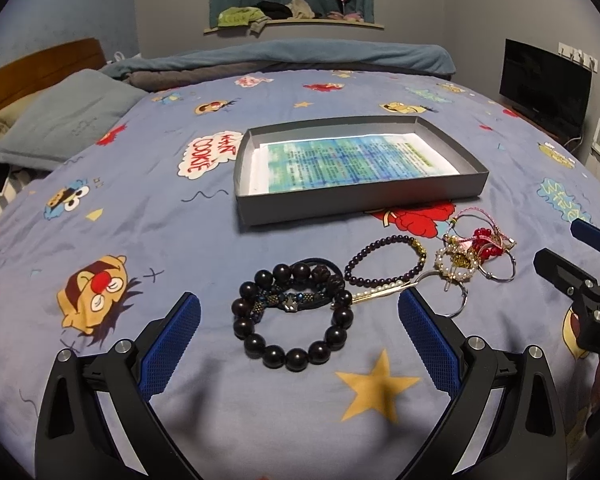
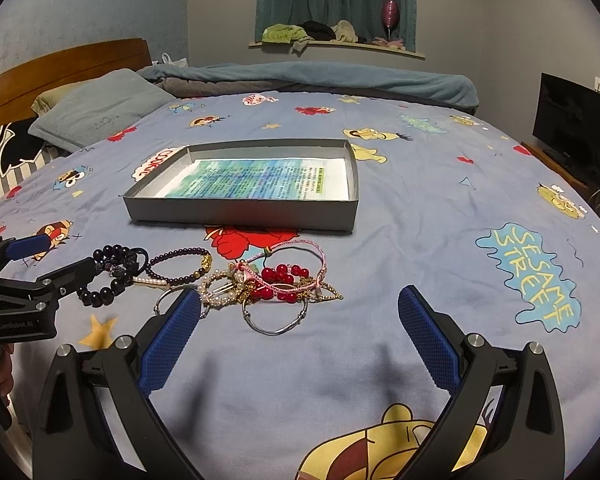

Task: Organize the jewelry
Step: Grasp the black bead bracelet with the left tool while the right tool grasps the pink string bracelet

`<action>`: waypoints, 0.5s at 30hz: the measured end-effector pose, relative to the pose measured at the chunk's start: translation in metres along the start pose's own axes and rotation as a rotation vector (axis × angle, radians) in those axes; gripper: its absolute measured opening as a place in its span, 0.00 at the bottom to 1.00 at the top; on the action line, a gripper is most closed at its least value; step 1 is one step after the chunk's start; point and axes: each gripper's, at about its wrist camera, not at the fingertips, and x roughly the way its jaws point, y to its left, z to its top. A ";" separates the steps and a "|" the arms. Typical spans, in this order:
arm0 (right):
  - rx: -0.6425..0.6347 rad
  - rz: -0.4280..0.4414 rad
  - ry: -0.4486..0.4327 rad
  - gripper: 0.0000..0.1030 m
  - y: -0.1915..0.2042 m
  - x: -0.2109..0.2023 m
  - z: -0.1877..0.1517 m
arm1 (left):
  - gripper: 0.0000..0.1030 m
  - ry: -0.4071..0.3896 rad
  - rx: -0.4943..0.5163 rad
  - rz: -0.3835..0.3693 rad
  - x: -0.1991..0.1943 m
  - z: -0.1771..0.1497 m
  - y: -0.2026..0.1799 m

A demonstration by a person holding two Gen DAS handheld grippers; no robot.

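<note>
The right gripper is wide open above the bed. Just past its blue fingers lies a pile of jewelry with red beads and a silver ring. The gray box sits farther back. The left gripper reaches in from the left, near the dark bead bracelet.

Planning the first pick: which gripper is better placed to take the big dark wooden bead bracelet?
Left. The left gripper is open with the big dark bead bracelet lying between its fingers; the right gripper faces the silver bangle.
</note>
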 end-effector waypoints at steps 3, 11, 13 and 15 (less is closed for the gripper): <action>0.008 -0.001 0.005 0.95 -0.004 0.003 0.001 | 0.95 -0.020 0.005 0.029 0.002 0.001 0.008; 0.070 0.016 0.023 0.93 -0.029 0.018 0.010 | 0.95 -0.002 -0.041 0.028 0.013 0.012 0.042; 0.061 0.017 0.040 0.82 -0.031 0.025 0.014 | 0.94 0.004 -0.028 0.022 0.019 0.016 0.047; 0.050 0.020 0.053 0.68 -0.033 0.034 0.018 | 0.93 0.014 -0.022 0.005 0.025 0.017 0.050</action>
